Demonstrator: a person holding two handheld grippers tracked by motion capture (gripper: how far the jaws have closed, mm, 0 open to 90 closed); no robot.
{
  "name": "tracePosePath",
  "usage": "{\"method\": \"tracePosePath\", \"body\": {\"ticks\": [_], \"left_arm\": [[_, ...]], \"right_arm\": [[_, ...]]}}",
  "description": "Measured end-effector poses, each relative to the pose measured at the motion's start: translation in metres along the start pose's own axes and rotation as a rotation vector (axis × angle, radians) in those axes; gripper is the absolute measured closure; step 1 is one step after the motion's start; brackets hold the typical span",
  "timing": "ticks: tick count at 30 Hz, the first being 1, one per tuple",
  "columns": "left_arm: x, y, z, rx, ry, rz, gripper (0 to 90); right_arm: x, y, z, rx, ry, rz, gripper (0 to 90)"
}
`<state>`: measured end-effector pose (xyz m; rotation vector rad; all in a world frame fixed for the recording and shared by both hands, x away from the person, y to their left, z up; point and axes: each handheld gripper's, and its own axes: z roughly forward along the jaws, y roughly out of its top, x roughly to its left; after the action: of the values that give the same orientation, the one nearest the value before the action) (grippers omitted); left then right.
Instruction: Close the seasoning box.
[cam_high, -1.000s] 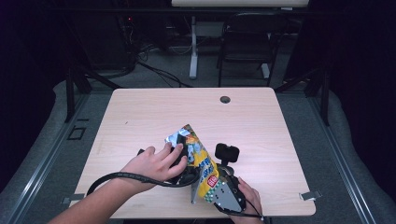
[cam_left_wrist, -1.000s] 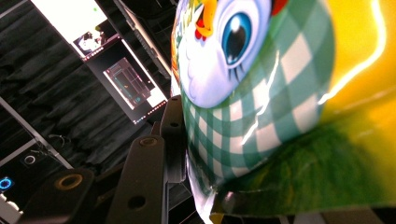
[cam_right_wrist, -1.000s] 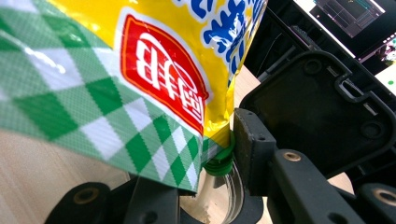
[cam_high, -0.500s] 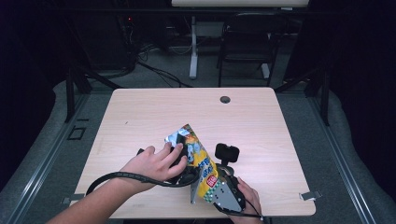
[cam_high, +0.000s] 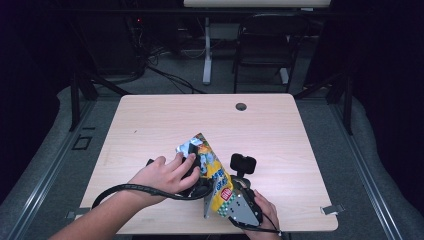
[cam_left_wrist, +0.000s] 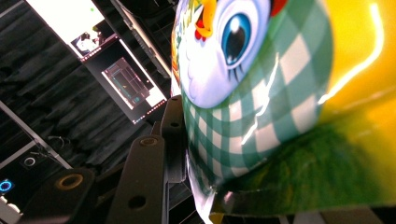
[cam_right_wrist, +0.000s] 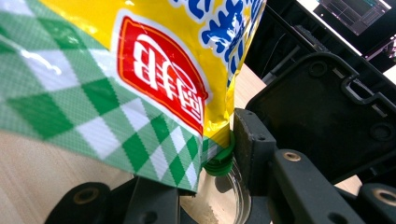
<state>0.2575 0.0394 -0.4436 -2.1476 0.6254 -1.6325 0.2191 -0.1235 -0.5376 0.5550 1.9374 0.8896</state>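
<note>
Standing at the table's (cam_high: 150, 120) near edge, the right gripper (cam_high: 235, 200) clamps the lower end of a yellow snack bag (cam_high: 212, 172) (green checks, cartoon bird), while the left gripper (cam_high: 192, 172) just beyond pinches its upper part, holding it tilted above the wood.

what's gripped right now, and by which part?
The yellow snack bag, between both grippers. The left gripper clamps its upper part near the crumpled top; the right gripper clamps its lower edge, by the green-checked corner.

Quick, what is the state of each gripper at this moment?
Left gripper: closed on the snack bag.
Right gripper: closed on the snack bag's bottom edge.
</note>
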Motion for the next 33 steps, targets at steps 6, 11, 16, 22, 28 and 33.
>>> {"method": "tracePosePath", "body": {"ticks": [6,11,16,22,28,33], "left_arm": [[0.0005,0.0004,0.0001,0.001,0.001,0.005,66.4],[0.0009,0.0005,-0.0004,0.001,0.005,0.006,66.4],[0.0028,0.0011,-0.0019,0.011,0.002,0.026,66.6],[0.0038,0.0014,-0.0024,0.012,0.003,0.030,66.9],[0.0052,0.0017,-0.0032,0.021,0.004,0.044,67.9],[0.0044,0.0017,-0.0029,0.014,0.011,0.042,68.4]], "right_arm": [[-0.0001,-0.0001,0.0002,0.000,0.001,0.002,71.2],[-0.0003,-0.0001,0.0001,-0.002,0.001,0.002,71.2],[0.0003,0.0000,0.0003,-0.003,0.002,0.001,71.2],[-0.0002,0.0001,-0.0001,-0.003,0.001,0.002,71.2],[-0.0008,0.0001,-0.0004,-0.007,0.004,0.009,71.2],[-0.0005,0.0003,-0.0004,-0.007,0.007,0.011,71.2]]}}
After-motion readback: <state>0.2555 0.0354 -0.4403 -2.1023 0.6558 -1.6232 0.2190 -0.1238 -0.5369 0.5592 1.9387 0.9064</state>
